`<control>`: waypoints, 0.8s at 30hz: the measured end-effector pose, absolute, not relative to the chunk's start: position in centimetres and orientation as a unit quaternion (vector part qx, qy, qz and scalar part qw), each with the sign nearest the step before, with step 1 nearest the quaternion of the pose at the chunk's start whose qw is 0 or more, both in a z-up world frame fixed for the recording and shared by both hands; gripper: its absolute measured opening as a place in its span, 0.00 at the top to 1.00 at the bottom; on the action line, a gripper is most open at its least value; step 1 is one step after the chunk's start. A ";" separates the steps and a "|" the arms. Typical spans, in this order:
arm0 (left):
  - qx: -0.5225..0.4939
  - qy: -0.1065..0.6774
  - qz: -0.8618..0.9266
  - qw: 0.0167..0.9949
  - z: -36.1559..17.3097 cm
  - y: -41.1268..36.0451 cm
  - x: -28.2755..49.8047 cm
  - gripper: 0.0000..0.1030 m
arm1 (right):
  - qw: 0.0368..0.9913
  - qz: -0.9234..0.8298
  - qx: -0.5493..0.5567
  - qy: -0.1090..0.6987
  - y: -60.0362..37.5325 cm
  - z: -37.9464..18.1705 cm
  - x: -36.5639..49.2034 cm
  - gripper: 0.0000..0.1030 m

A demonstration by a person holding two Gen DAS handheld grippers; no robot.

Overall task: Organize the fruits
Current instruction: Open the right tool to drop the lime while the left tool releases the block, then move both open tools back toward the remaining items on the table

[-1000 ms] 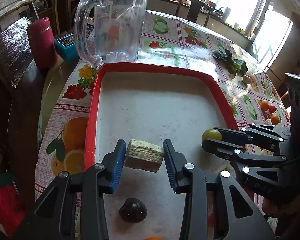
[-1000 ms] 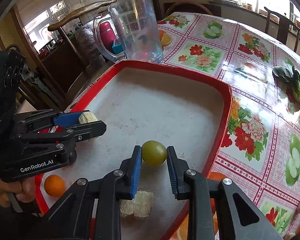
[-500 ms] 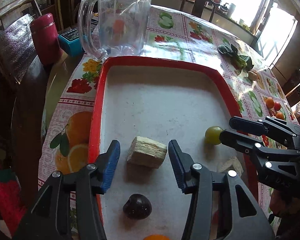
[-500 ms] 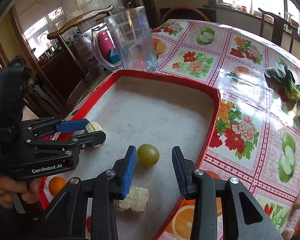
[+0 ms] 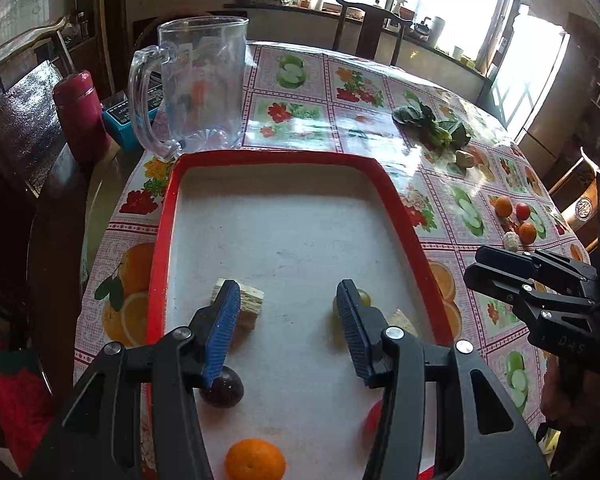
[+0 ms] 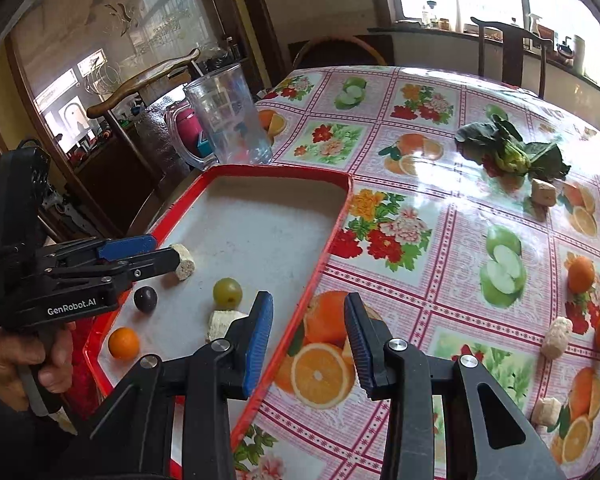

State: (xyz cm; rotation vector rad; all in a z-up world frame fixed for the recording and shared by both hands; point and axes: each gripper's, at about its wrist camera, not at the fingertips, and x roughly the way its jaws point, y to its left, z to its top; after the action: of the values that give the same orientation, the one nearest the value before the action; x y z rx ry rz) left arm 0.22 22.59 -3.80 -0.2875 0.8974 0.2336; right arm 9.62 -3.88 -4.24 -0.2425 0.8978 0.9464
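Observation:
A red tray (image 5: 162, 240) (image 6: 328, 240) holds a beige cut block (image 5: 250, 304) (image 6: 183, 262), a green grape (image 6: 227, 292) (image 5: 363, 297), a dark plum (image 5: 222, 390) (image 6: 145, 298), an orange (image 5: 254, 458) (image 6: 123, 343) and a second pale block (image 6: 222, 322). My left gripper (image 5: 286, 328) is open and empty above the tray's near end, the block by its left finger. My right gripper (image 6: 306, 340) is open and empty over the tray's right rim and the tablecloth; it also shows in the left wrist view (image 5: 496, 270).
A clear plastic jug (image 5: 198, 88) (image 6: 228, 116) stands beyond the tray, a red flask (image 5: 80, 114) beside it. Leafy greens (image 6: 508, 152), small oranges (image 6: 580, 274), a red fruit (image 5: 523, 211) and pale blocks (image 6: 556, 336) lie on the tablecloth to the right. Chairs ring the table.
Both grippers opened, letting go of the beige block and the green grape on the tray, then drew back. The right gripper moved right, off the tray.

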 end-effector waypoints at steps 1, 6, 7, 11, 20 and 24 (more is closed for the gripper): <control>-0.136 0.430 0.109 0.886 -3.7 22.1 0.3 0.53 | 0.790 0.436 -0.110 0.417 -4.5 -4.2 9.7 0.63; -0.128 0.428 0.093 0.890 -3.1 19.8 0.6 0.53 | 0.802 0.417 -0.099 0.416 -8.0 -3.9 10.1 0.63; -0.126 0.428 0.090 0.891 -3.0 19.4 0.7 0.53 | 0.805 0.413 -0.097 0.415 -8.7 -3.9 10.2 0.63; -0.117 0.426 0.076 0.894 -2.6 17.4 1.1 0.53 | 0.816 0.394 -0.090 0.414 -11.6 -3.6 10.6 0.63; -0.100 0.427 0.043 0.898 -2.2 13.5 2.2 0.53 | 0.837 0.348 -0.072 0.416 -17.7 -3.4 11.7 0.63; -0.096 0.428 0.032 0.898 -2.1 12.0 2.6 0.53 | 0.843 0.334 -0.067 0.417 -19.6 -3.5 12.1 0.63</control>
State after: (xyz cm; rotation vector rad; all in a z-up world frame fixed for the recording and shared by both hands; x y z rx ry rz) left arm 2.65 12.02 -2.07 -0.1991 0.8859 0.0654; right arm 12.10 -19.62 -3.52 -0.1418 0.8803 0.7046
